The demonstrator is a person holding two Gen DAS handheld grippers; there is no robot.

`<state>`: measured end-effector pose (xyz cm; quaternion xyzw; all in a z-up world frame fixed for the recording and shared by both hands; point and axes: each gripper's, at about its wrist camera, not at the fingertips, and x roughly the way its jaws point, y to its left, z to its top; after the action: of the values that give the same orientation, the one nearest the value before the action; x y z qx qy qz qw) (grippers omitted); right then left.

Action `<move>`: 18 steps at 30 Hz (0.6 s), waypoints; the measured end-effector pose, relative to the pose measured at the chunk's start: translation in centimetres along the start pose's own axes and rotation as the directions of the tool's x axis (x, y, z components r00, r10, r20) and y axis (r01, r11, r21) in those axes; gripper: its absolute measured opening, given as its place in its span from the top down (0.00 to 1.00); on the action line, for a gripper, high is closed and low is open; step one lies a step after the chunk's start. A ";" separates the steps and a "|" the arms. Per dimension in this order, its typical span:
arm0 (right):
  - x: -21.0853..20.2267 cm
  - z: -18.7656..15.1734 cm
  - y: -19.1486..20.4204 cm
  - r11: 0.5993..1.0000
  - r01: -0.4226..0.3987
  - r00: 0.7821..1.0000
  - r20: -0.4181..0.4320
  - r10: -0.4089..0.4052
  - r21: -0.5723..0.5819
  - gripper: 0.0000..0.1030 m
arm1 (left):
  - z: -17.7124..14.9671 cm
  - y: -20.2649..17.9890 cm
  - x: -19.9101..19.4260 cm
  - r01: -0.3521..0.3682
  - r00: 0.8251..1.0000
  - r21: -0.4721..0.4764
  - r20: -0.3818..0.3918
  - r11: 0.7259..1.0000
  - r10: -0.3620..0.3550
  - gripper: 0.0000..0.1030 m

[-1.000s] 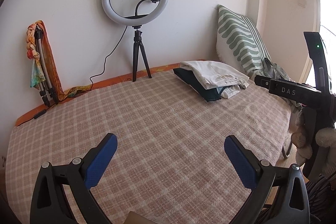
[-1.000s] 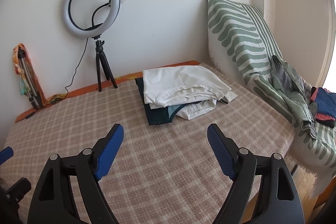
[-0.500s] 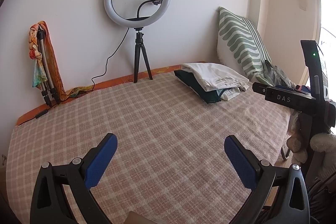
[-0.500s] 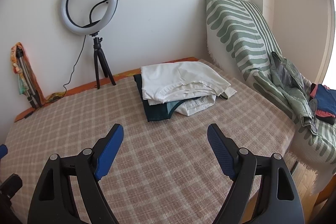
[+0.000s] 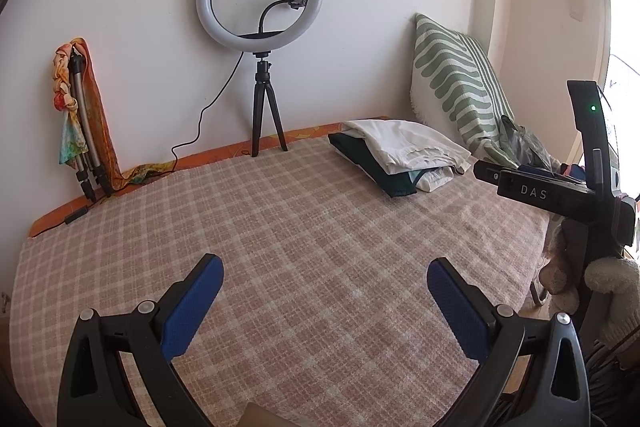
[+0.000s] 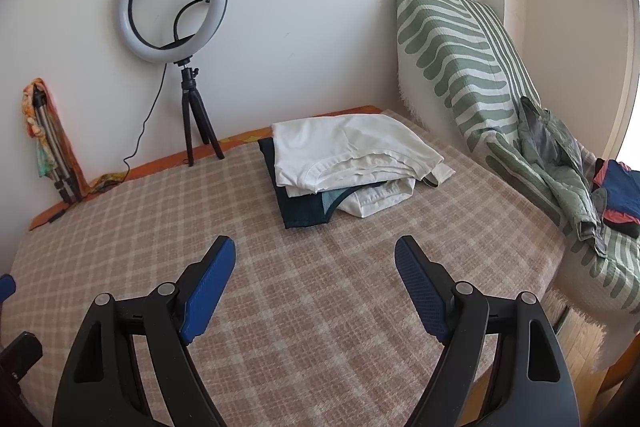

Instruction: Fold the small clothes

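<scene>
A stack of folded clothes point(image 6: 348, 163), white pieces on a dark green one, lies at the far side of the checked bed cover point(image 6: 280, 307); it also shows in the left wrist view point(image 5: 404, 155). My right gripper point(image 6: 316, 267) is open and empty, held above the cover in front of the stack. My left gripper point(image 5: 324, 287) is open and empty above the cover, left of the stack. The right gripper's body point(image 5: 560, 187) shows at the right of the left wrist view. Loose clothes point(image 6: 560, 171) lie on the striped cloth at the right.
A ring light on a tripod point(image 5: 260, 27) stands at the wall behind the bed. A folded tripod with a scarf point(image 5: 80, 123) leans at the left. A green striped cushion point(image 6: 452, 51) leans on the right wall. The bed's edge runs at the right point(image 6: 560, 267).
Both grippers have drawn back and risen a little, so the stack of clothes looks slightly farther off. Both stay open and empty.
</scene>
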<state>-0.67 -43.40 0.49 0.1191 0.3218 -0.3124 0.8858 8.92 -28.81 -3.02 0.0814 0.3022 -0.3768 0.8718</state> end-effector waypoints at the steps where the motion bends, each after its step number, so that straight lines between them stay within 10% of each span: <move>1: 0.0 0.0 0.0 1.000 -0.001 1.000 -0.001 0.001 0.000 0.20 | 0.0 0.0 0.0 0.003 1.000 -0.002 -0.002 1.000 -0.003 0.00; 18: 0.1 -0.1 0.1 1.000 -0.011 1.000 -0.009 0.011 0.003 0.20 | -0.1 -0.1 0.2 0.008 1.000 -0.002 -0.006 1.000 -0.008 0.00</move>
<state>-0.57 -43.30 0.30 0.1234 0.3247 -0.3075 0.8859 8.85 -28.97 -3.21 0.0803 0.3058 -0.3799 0.8693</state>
